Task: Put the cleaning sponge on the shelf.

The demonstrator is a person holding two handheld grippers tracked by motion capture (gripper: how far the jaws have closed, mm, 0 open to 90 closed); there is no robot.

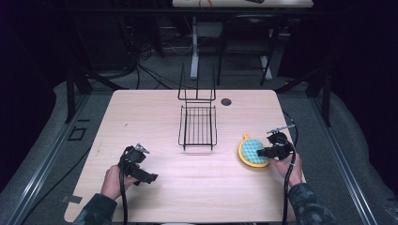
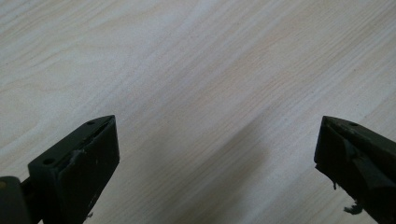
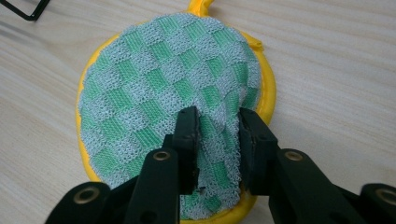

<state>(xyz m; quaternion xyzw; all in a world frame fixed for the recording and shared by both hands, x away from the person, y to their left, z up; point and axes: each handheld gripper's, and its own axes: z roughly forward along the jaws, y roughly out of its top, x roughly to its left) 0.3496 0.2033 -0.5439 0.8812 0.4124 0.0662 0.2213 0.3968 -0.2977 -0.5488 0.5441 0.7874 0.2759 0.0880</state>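
At table [image 1: 197, 187] front-left: left gripper [image 1: 149, 178], jaws wide apart, over bare wood. Centre: wire rack [image 1: 198, 125]. Right: round pot holder [image 1: 253, 152] flat, yellow loop pointing away toward far edge; right gripper [image 1: 260, 153] pinching raised fold of mesh.
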